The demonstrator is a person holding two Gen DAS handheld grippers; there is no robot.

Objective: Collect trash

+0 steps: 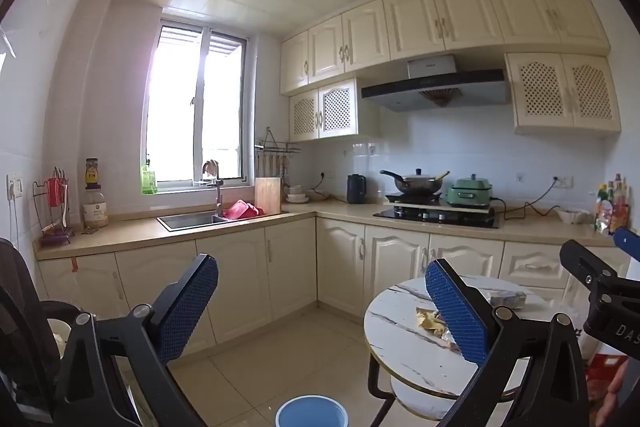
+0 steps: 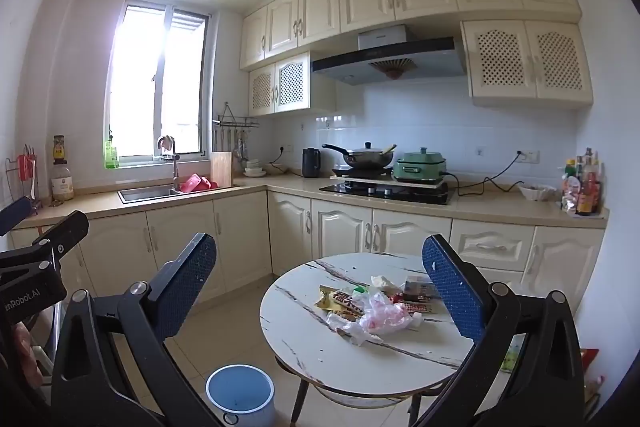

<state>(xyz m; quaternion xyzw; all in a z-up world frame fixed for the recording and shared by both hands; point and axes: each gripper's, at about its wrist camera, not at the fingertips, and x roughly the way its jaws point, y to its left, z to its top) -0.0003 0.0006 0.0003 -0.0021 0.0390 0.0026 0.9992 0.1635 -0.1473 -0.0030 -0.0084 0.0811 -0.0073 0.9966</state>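
Observation:
A pile of trash [image 2: 372, 307] lies on a round white marble table [image 2: 320, 347]: a yellow snack wrapper [image 2: 336, 301], a crumpled clear and pink plastic bag [image 2: 384, 317], a white tissue [image 2: 382, 281] and flat red packets [image 2: 418, 307]. A blue-lined bin [image 2: 240, 393] stands on the floor left of the table. My right gripper [image 2: 320, 287] is open and empty, held short of the table. My left gripper [image 1: 324, 307] is open and empty too, further left, with the table [image 1: 400, 331], some trash [image 1: 430, 321] and the bin [image 1: 310, 413] ahead of it.
An L-shaped kitchen counter [image 2: 280, 187] runs behind, with a sink [image 2: 148, 193], a stove with a wok [image 2: 360, 157], a green cooker [image 2: 420, 163] and bottles [image 2: 584, 187]. A dark chair [image 1: 24, 307] stands at the left. Tiled floor [image 1: 280, 355] lies between cabinets and table.

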